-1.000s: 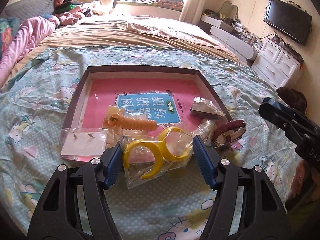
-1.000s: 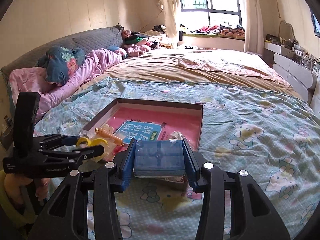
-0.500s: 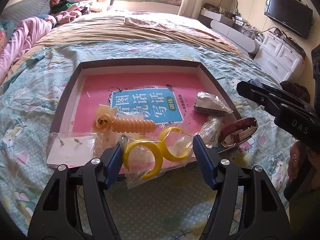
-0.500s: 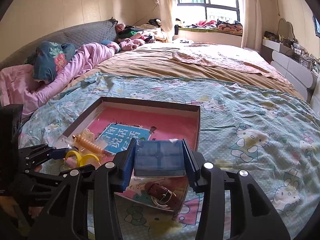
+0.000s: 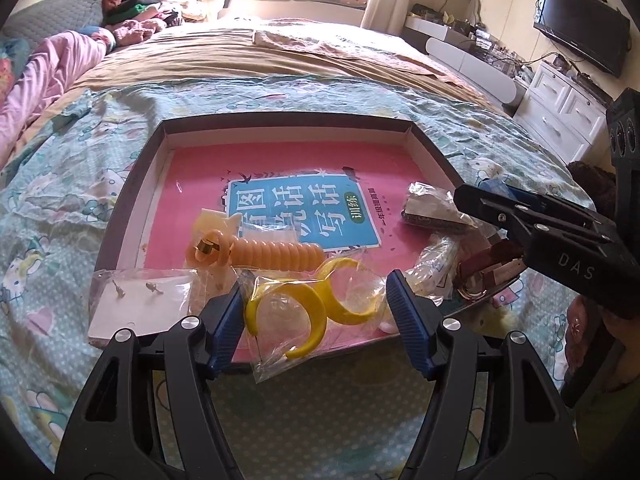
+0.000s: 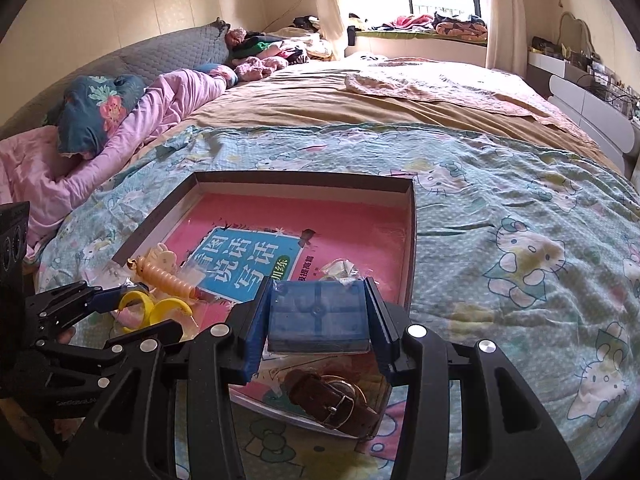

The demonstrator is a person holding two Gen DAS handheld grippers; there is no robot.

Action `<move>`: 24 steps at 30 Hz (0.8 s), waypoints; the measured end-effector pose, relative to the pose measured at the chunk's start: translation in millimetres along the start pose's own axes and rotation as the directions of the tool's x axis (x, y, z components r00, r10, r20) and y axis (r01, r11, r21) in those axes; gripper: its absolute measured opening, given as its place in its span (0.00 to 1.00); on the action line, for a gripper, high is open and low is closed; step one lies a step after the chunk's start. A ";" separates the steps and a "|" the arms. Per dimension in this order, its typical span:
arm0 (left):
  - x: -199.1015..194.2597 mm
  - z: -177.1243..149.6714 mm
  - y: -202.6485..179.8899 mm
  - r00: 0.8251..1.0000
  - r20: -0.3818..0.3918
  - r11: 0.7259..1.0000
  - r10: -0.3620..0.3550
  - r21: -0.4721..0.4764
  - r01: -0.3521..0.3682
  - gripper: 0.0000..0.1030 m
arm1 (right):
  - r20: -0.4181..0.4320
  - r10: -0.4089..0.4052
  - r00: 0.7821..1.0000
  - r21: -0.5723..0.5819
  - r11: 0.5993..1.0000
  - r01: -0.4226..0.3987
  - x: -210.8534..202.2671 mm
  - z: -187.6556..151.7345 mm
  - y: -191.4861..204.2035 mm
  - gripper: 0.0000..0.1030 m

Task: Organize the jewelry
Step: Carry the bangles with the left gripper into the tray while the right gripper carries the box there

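A shallow dark box [image 5: 136,184] lined with a pink book lies on the bed. My left gripper [image 5: 316,312] is open around a clear bag of yellow bangles [image 5: 304,312] at the box's near edge. An orange ribbed hair clip [image 5: 256,252], a bag of earrings [image 5: 140,300], a crumpled bag [image 5: 432,208] and a brown watch [image 5: 492,268] lie in the box. My right gripper [image 6: 318,316] is shut on a blue plastic jewelry case [image 6: 318,316], held above the box's near right corner, over the watch [image 6: 332,400].
The bed is covered with a Hello Kitty quilt [image 6: 520,240]. Pink bedding and pillows [image 6: 100,132] lie at the left. White drawers and a TV [image 5: 580,40] stand to the right of the bed.
My right gripper has carried the blue case forward over the box's right side, above the watch. My left gripper has edged closer to the bangle bag and stays open.
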State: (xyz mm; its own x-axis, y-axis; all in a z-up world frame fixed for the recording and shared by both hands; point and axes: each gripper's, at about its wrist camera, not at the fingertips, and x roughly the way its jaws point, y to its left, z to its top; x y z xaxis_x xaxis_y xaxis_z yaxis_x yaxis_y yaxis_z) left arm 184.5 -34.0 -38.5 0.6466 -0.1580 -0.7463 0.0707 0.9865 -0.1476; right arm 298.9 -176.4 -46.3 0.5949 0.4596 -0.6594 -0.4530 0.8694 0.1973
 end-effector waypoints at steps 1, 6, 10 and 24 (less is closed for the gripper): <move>0.7 0.8 0.2 1.000 0.002 1.000 0.002 0.002 -0.002 0.58 | 0.002 0.000 1.000 0.001 1.000 0.000 -0.3 0.0 0.3 0.42; 4.3 5.7 2.1 1.000 0.009 1.000 0.009 0.007 -0.009 0.57 | 0.022 0.002 1.000 0.016 1.000 -0.002 -5.0 2.2 -1.9 0.42; 9.6 9.0 7.1 1.000 0.010 1.000 0.019 0.001 -0.019 0.57 | 0.027 0.001 1.000 0.010 1.000 -0.001 -9.2 3.7 -2.7 0.42; 11.9 7.1 17.3 1.000 0.006 1.000 0.017 -0.018 -0.017 0.57 | -0.029 0.084 0.996 -0.020 0.996 -0.085 11.1 9.2 18.5 0.42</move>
State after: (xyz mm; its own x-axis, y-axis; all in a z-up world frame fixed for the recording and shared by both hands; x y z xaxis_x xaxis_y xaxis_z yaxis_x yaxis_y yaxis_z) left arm 198.8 -18.6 -45.4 0.6520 -0.1406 -0.7451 0.0457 0.9882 -0.1465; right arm 303.2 -153.6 -43.3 0.5349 0.5255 -0.6616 -0.5145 0.8237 0.2382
